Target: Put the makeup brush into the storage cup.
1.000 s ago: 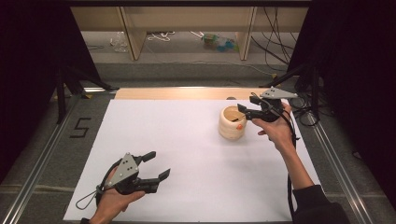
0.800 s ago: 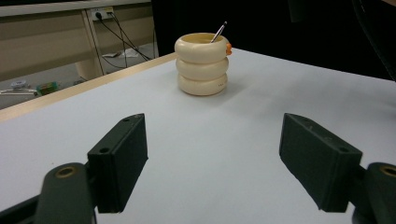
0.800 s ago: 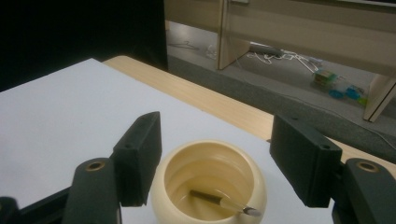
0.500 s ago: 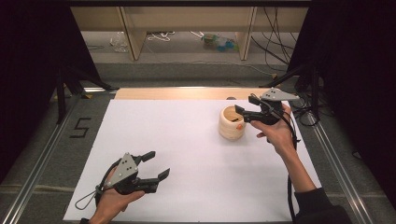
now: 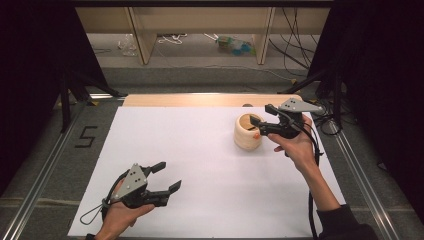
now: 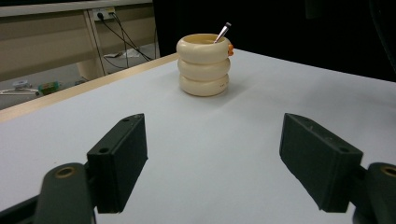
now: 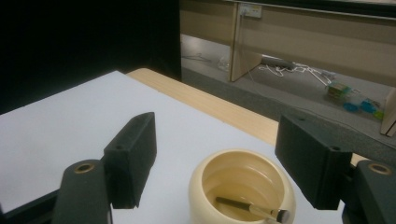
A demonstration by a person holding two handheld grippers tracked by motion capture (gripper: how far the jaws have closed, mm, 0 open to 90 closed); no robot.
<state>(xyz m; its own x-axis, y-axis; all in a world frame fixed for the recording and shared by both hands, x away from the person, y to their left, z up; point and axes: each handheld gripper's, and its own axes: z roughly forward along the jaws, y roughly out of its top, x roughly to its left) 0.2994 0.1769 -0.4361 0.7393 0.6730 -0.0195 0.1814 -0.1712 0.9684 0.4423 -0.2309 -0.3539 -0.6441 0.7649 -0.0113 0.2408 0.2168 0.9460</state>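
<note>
Right claw [image 5: 260, 121] edged further over the cream holder [image 5: 248, 134], jaws apart, left claw [image 5: 167, 177] unmoved, also apart

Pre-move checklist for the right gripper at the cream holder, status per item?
1. Right gripper open: ok, jaws spread wide in the right gripper view.
2. Holder upright on the white table sheet: ok.
3. Pen inside holder: ok, leaning against the inner wall.
4. Right gripper above the holder's opening: ok, the rim sits between the jaws in the right gripper view.
5. Left gripper out of the way: ok, open near the table's front, far from the holder.
6. Orange bit on the holder's side: cannot tell what it is.
</note>
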